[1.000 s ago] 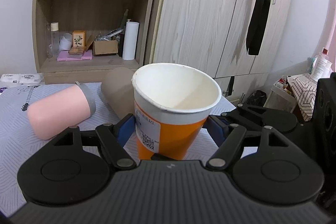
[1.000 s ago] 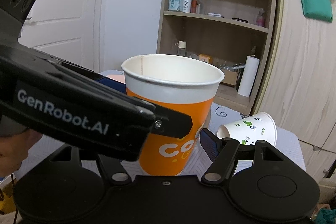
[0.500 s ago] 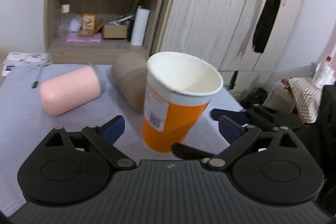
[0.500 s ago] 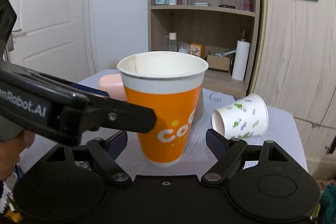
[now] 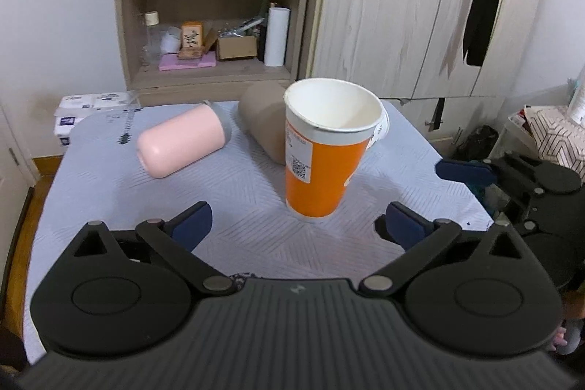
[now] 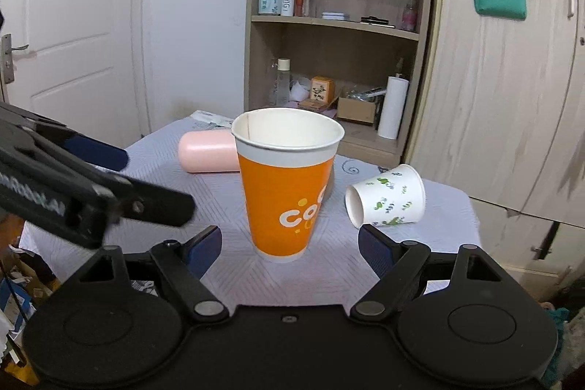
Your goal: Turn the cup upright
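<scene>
Standing upright on the table (image 5: 234, 200), the orange paper cup (image 5: 321, 167) sits between my wide-open, empty left tongs (image 5: 298, 225) and right tongs (image 6: 290, 245), touching neither.

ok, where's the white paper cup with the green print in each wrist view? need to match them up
Left wrist: almost all hidden; only a sliver of the white paper cup with green print shows right of the tall orange paper cup, behind its rim.
Right wrist: in full view, on its side right of centre, mouth facing the camera's left.
Shared landmark: the orange cup, standing upright on the table in both.
</scene>
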The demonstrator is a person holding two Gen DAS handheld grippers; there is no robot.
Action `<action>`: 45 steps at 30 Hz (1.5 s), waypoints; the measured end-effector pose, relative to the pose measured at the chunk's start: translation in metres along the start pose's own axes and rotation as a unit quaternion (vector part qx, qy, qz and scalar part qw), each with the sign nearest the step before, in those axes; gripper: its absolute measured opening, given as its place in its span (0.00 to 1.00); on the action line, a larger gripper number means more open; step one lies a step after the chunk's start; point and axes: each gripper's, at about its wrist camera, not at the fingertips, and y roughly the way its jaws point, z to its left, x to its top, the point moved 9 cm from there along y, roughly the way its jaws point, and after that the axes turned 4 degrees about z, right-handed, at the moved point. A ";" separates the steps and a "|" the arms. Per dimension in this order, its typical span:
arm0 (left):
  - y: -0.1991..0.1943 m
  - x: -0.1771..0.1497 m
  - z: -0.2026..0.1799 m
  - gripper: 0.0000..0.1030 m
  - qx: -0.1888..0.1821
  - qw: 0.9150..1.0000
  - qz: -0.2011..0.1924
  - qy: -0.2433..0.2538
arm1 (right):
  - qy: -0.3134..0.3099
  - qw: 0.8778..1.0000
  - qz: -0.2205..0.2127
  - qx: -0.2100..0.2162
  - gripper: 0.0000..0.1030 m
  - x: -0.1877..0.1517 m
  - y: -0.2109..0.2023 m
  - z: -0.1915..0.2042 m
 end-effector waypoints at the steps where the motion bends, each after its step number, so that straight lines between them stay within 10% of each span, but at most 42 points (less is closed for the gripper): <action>1: -0.005 0.000 0.001 1.00 0.005 1.000 -0.001 -0.003 | 0.001 1.000 0.002 -0.006 0.84 0.000 -0.003 -0.001; 18: -0.060 -0.002 0.004 1.00 0.098 0.995 -0.022 -0.001 | 0.069 0.994 0.009 -0.085 0.94 0.011 -0.060 -0.022; 45: -0.066 -0.011 0.028 1.00 0.138 0.989 -0.030 -0.036 | 0.078 0.987 0.013 -0.137 1.00 0.015 -0.076 -0.002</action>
